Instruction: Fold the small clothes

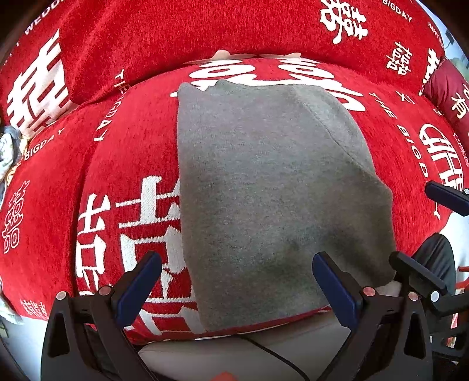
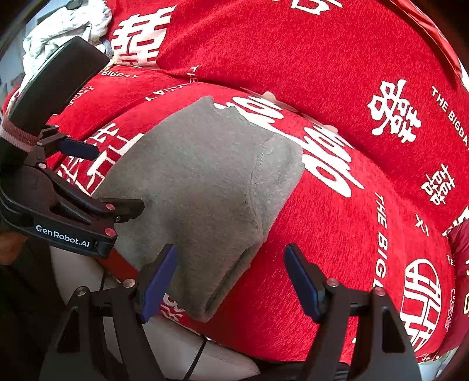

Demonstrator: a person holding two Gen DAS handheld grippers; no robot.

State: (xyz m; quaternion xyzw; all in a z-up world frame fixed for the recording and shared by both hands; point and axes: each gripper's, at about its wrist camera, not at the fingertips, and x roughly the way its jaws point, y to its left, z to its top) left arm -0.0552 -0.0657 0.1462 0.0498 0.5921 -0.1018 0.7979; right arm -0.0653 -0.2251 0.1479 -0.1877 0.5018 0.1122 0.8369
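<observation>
1. Two claws are in my hands, and I see both in my two camera views.
2. My left claw [image 1: 237,285] is spread wide and holds nothing. Its blue pads [image 1: 137,288] sit low in the frame.
3. The gray cloth [image 1: 272,199] fills the middle of the left view. It lies folded and flat on the red blanket [image 1: 126,152] with white letters.
4. The right pad of my left claw is over the near edge of the gray cloth. I cannot tell if it touches.
5. My right claw [image 2: 231,284] is spread wide too, and it holds nothing.
6. In the right view the gray cloth [image 2: 199,187] sits in the middle. Its near corner reaches down beside the left pad of my right claw.
7. A seam runs down the right part of the cloth.
8. My left claw [image 2: 79,148] shows at the left edge of the right view, just beside the cloth.
9. A pile of white cloth [image 2: 67,26] is in the upper left of the right view.
</observation>
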